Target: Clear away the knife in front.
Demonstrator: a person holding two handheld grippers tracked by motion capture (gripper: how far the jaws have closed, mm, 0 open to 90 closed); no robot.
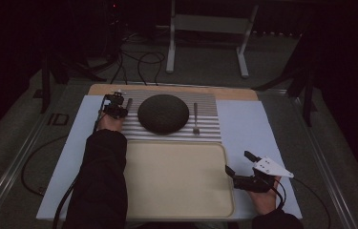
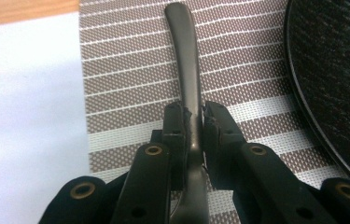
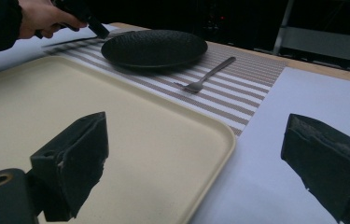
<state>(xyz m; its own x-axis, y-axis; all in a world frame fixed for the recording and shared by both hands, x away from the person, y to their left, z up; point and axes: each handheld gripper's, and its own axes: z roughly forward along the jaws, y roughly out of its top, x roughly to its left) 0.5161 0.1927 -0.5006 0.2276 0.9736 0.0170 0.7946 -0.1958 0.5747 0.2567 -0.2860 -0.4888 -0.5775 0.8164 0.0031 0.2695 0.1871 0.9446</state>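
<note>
Dull grey metal sits between my left gripper (image 2: 193,123) jaws: they are clamped on the handle of a piece of cutlery (image 2: 187,70) that lies on the striped placemat (image 2: 130,93), just left of the black plate (image 2: 336,70). In the left gripper view the handle runs straight away from me, its rounded end toward the far edge of the mat, and both pads press against its narrow neck; its working end is hidden under the gripper, so I cannot tell what kind of utensil it is. From the high view I see the left gripper (image 1: 114,109) at the near left corner of the mat, with the utensil (image 1: 129,103) reaching up beside the plate (image 1: 163,113), close to it but apart. On the other side of the plate a fork (image 1: 195,118) lies on the mat, tines toward me. My right gripper (image 1: 241,168) rests well apart from all that, at the right edge of the cream tray (image 1: 176,186), over the pale blue sheet (image 1: 243,124). Its jaws stand wide apart with nothing between them, as the right gripper view makes plain: the tray's corner (image 3: 210,140) and blue sheet show through the gap.
</note>
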